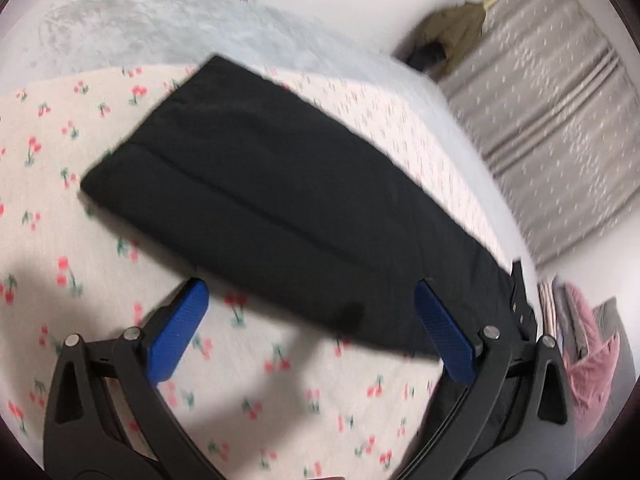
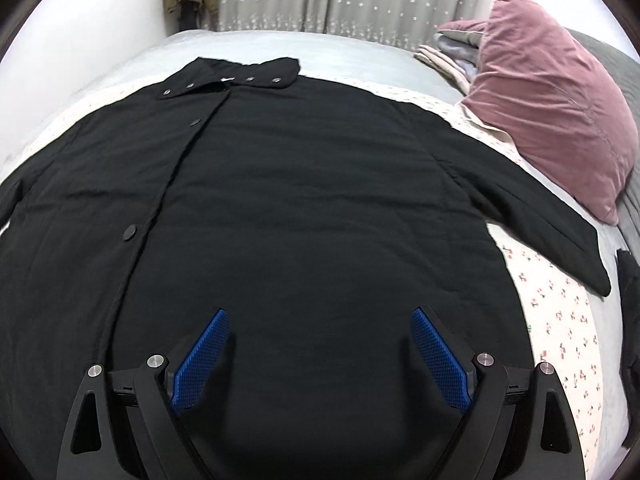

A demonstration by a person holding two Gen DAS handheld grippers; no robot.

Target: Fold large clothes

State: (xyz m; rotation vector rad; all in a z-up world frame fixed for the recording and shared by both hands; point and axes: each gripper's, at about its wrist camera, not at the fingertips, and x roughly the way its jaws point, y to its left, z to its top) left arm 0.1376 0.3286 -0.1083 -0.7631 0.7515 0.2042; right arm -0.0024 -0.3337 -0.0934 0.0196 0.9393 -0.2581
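Blue-padded left gripper (image 1: 312, 320) hangs wide open over the cherry-print sheet (image 1: 60, 168), one black coat (image 1: 256, 184) sleeve stretched flat just ahead. From the right wrist, the right gripper (image 2: 320, 344) gapes wide above the coat's front, spread across the bed beside a pink pillow (image 2: 552, 120).

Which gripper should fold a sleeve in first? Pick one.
Left. The left gripper is open right at a spread sleeve, almost framing its edge. The right gripper is open over the coat body, away from its sleeve.
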